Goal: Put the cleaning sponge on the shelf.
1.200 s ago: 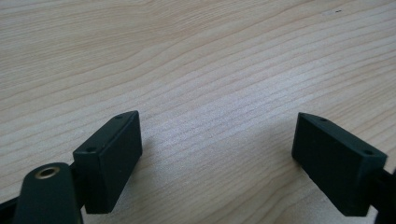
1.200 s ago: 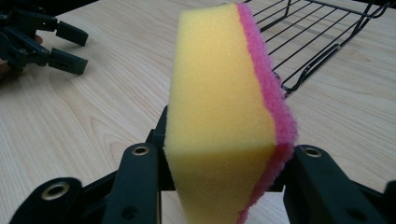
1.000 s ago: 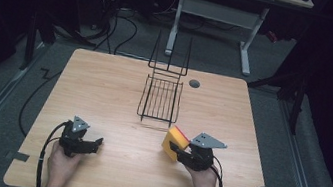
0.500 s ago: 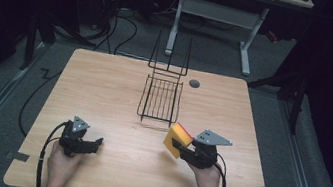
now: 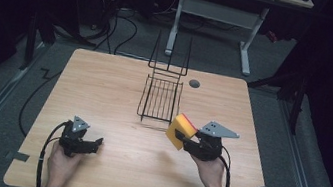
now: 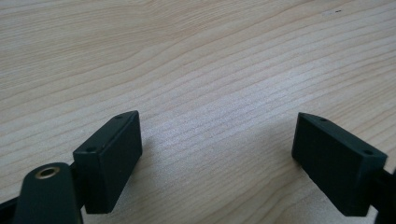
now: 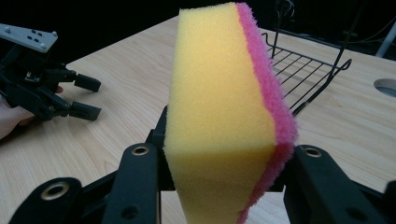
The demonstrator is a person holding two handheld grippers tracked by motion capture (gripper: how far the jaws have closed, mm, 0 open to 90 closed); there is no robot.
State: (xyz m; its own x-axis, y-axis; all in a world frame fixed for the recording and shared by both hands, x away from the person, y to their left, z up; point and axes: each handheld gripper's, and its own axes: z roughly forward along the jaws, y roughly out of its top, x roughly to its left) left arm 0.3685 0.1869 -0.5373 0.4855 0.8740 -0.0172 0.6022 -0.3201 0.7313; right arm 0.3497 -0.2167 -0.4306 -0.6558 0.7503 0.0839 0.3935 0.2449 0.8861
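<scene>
High view: wire rack (image 5: 160,98) at table (image 5: 104,89) centre, nothing in it. Right gripper (image 5: 182,139) clamped on sponge (image 5: 180,130), just in front of the rack, a little higher than a second ago. Left gripper (image 5: 95,144) low at the near left, unmoved.

Left gripper view: jaws wide apart over bare wood, holding nothing.

Right gripper view: jaws pinch the yellow-and-pink sponge (image 7: 224,112) upright; rack (image 7: 308,65) behind it.
</scene>
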